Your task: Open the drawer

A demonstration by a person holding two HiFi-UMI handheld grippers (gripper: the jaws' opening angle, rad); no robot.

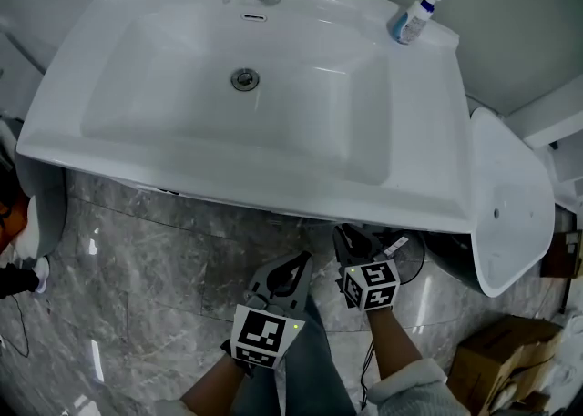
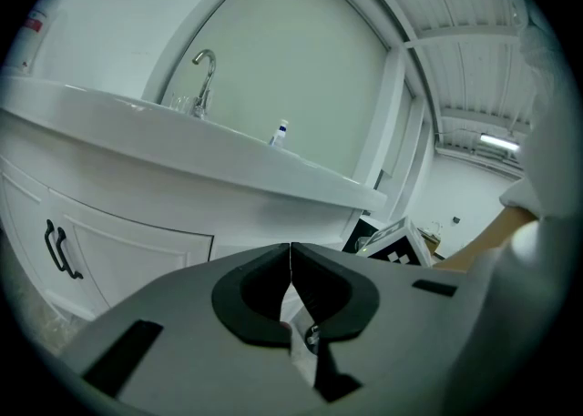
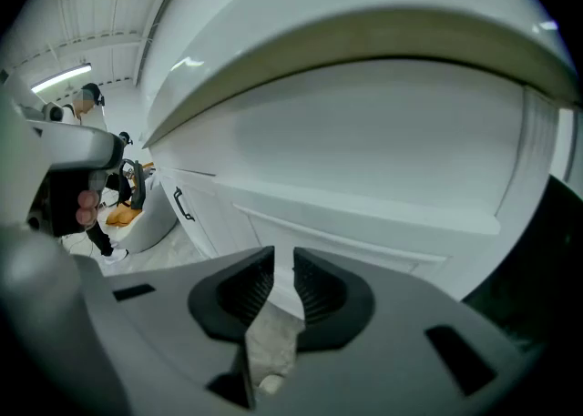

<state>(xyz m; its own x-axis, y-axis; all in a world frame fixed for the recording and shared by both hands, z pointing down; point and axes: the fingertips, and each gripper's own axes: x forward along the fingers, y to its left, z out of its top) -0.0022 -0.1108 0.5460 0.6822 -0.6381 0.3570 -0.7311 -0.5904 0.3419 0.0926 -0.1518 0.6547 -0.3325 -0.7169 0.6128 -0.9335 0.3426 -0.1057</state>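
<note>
Right gripper (image 3: 283,259) slightly spread, left gripper (image 2: 291,255) pressed together (both empty). Drawer front (image 3: 401,264) faces them, long axis level under sink's (image 1: 273,188) front edge; marble floor (image 1: 155,259) stretches in front.

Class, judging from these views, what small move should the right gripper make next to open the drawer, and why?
Probably steer the right gripper toward the curved black handle, left in its view, on the white panelled cabinet front. Its jaws stand slightly apart with nothing between them, and no handle lies straight ahead.
</note>
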